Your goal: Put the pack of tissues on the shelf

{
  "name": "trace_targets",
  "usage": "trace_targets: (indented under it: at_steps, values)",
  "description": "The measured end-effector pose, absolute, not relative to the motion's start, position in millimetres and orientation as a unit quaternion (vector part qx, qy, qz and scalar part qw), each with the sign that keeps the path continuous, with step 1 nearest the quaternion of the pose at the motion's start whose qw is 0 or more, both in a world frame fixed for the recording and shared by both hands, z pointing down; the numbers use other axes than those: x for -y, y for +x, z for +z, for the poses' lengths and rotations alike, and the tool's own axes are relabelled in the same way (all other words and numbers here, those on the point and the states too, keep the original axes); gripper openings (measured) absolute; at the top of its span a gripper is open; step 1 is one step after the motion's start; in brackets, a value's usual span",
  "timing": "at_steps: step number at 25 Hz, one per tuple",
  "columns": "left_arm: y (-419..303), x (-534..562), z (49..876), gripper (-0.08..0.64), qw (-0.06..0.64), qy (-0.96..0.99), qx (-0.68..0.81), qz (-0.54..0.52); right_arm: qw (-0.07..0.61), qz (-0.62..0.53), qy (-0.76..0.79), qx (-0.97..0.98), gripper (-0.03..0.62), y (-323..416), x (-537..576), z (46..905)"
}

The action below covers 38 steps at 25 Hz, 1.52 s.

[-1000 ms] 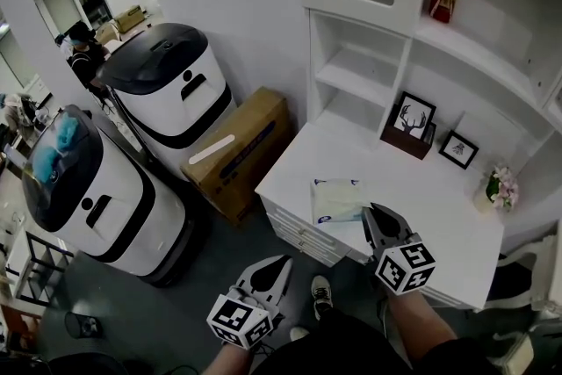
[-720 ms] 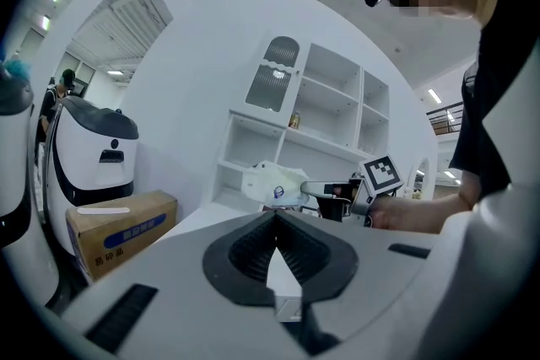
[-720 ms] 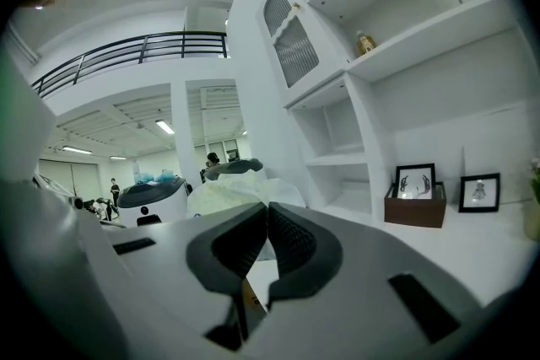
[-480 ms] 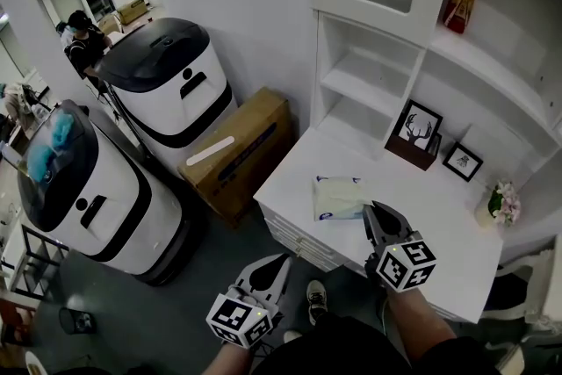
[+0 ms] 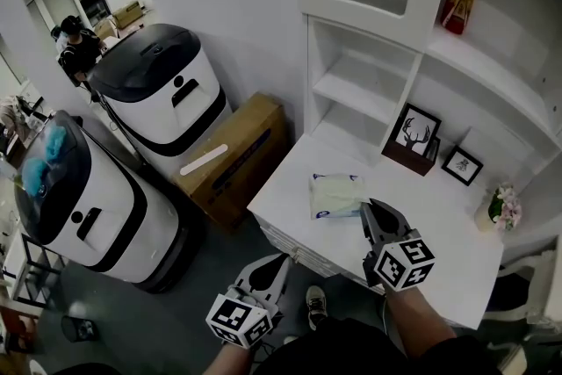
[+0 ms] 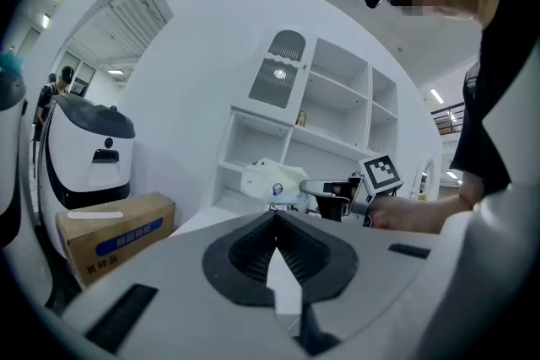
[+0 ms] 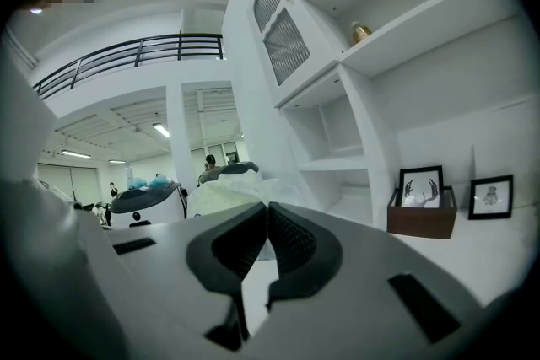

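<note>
Near the front edge of the tabletop (image 5: 443, 228), a short way in from its front left corner, the pack of tissues (image 5: 336, 193) sits at the tips of the right hand-held gripper (image 5: 365, 208). We see that gripper clenched on the near end of the pack. In its own view the jaws meet at their tips, and the crumpled pale wrapper fills the space just beyond them.

Set against a second ago, little has moved, but the pack now stands slightly farther from the front left corner and slightly nearer the deer picture (image 5: 414, 133) at the back. Its pale upper face also looks more tipped toward us. We judge from this that the grasp is made and the lift has just begun, though we cannot say for certain that the pack is clear of the tabletop. What remains is the carry up and back to the shelf (image 5: 356, 88), which lies well apart from the pack, above the tabletop's back left corner.

The left hand-held gripper (image 5: 281, 261) hangs low, off the front edge of the tabletop. Its jaws are closed with nothing between them, and it takes no part.

The pack looks only a little longer than it is wide. Its long axis runs from the right hand-held gripper's tips toward the left edge of the tabletop, with the broad face up. The free end points at that left edge, and the blue print lies at the front corner of that end.
</note>
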<state>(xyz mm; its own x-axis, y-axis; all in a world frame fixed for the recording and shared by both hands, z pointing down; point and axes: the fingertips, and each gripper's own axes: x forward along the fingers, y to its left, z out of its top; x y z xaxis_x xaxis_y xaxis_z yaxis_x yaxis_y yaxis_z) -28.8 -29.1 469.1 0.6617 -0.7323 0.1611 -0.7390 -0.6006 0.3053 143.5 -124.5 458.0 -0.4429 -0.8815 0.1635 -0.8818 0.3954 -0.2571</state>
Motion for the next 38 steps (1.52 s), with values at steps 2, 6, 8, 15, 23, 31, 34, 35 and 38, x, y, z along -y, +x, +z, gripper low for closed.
trace_targets:
  at_steps: [2, 6, 8, 15, 23, 31, 34, 35, 38]
  values:
    - [-25.2, 36.9, 469.2, 0.005, 0.174, 0.895, 0.410, 0.011, -0.001, 0.154, 0.528, 0.835, 0.006, 146.5, 131.7, 458.2]
    - [-19.7, 51.7, 466.6, 0.005, 0.171, 0.896, 0.408, 0.012, -0.005, 0.154, 0.529, 0.834, 0.006, 152.2, 146.2, 456.6]
    - [-17.3, 59.5, 465.8, 0.005, 0.169, 0.897, 0.408, 0.014, -0.007, 0.154, 0.530, 0.834, 0.006, 154.9, 153.7, 455.8]
    - [-4.3, 85.1, 459.9, 0.005, 0.162, 0.899, 0.407, 0.017, -0.016, 0.152, 0.530, 0.834, 0.006, 167.0, 177.6, 452.1]
    - [7.0, 105.2, 452.7, 0.005, 0.154, 0.897, 0.414, 0.022, -0.023, 0.145, 0.525, 0.838, 0.006, 178.3, 198.3, 445.7]
    - [15.0, 117.6, 444.5, 0.005, 0.154, 0.898, 0.411, 0.019, -0.042, 0.136, 0.525, 0.839, 0.006, 186.7, 210.1, 431.6]
    - [18.3, 122.4, 439.5, 0.005, 0.153, 0.901, 0.406, 0.015, -0.046, 0.131, 0.525, 0.840, 0.006, 189.2, 211.1, 425.3]
    - [18.7, 124.0, 437.6, 0.005, 0.152, 0.901, 0.406, 0.014, -0.047, 0.129, 0.525, 0.840, 0.006, 190.2, 211.6, 423.7]
    - [16.1, 128.9, 431.7, 0.005, 0.145, 0.900, 0.410, 0.013, -0.048, 0.125, 0.526, 0.840, 0.006, 191.7, 216.6, 421.1]
